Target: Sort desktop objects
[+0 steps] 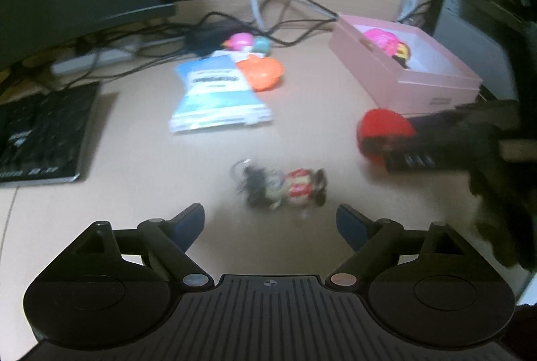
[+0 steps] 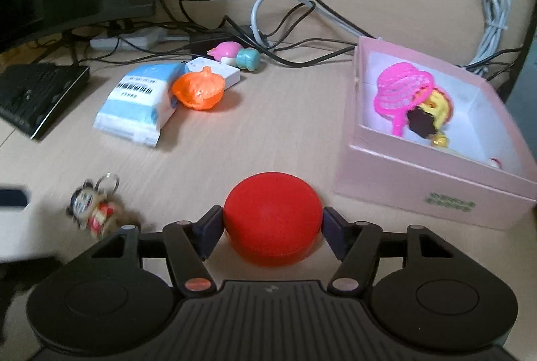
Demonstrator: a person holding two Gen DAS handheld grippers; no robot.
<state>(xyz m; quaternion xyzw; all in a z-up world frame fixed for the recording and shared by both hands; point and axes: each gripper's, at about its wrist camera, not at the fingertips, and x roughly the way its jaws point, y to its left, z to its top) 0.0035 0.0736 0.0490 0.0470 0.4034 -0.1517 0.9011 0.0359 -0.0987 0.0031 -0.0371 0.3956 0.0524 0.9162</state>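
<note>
The right tool (image 2: 272,223) is clamped on the red puck (image 2: 272,221), with the pink box (image 2: 433,179) just ahead to its right. The left tool (image 1: 270,221), spread wide, faces the keychain doll (image 1: 280,188) on the desk (image 1: 319,126).

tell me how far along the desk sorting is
Done: a pink net toy and a yellow toy lie in the pink box. In hand: the right gripper holds the red ball. Left: keychain doll, orange toy, tissue pack, two small figures.
</note>
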